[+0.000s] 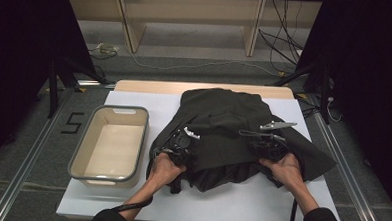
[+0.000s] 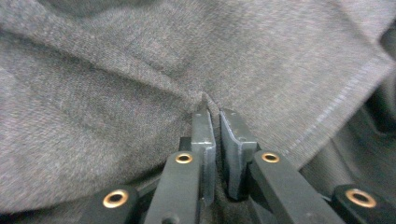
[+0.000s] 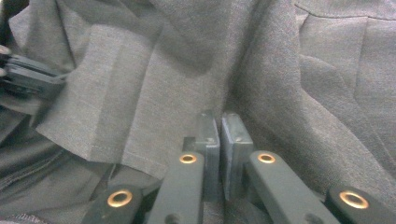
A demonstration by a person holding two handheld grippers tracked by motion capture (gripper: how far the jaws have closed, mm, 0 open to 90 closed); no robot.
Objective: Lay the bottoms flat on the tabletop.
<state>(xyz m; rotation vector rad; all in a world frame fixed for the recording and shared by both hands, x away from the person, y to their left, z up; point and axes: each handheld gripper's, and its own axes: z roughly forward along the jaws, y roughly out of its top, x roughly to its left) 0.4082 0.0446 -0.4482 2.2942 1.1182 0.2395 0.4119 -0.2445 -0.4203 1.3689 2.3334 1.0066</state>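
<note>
In the high view, a dark grey garment (image 1: 228, 132) lies rumpled on the white tabletop (image 1: 240, 202), spread from the table's middle toward its right edge, with a beige tub (image 1: 110, 143) standing just beside it on the left. The person's two hands come in from the bottom edge; the left gripper (image 1: 180, 142) sits at the garment's near left edge and the right gripper (image 1: 266, 143) at its near right part, both resting against the cloth. In the left gripper view, the two black jaws stand pressed nearly together, and a small pleat of the garment (image 2: 140, 79) is pinched between their tips, the fabric puckering up from that spot; a stitched hem runs slantwise at the right. In the right gripper view, the jaws are likewise drawn close together with a thin fold of the garment (image 3: 289, 84) caught between their tips, cloth lying in broad creases all around, and the other gripper's black body shows at the far left edge against the same fabric.
</note>
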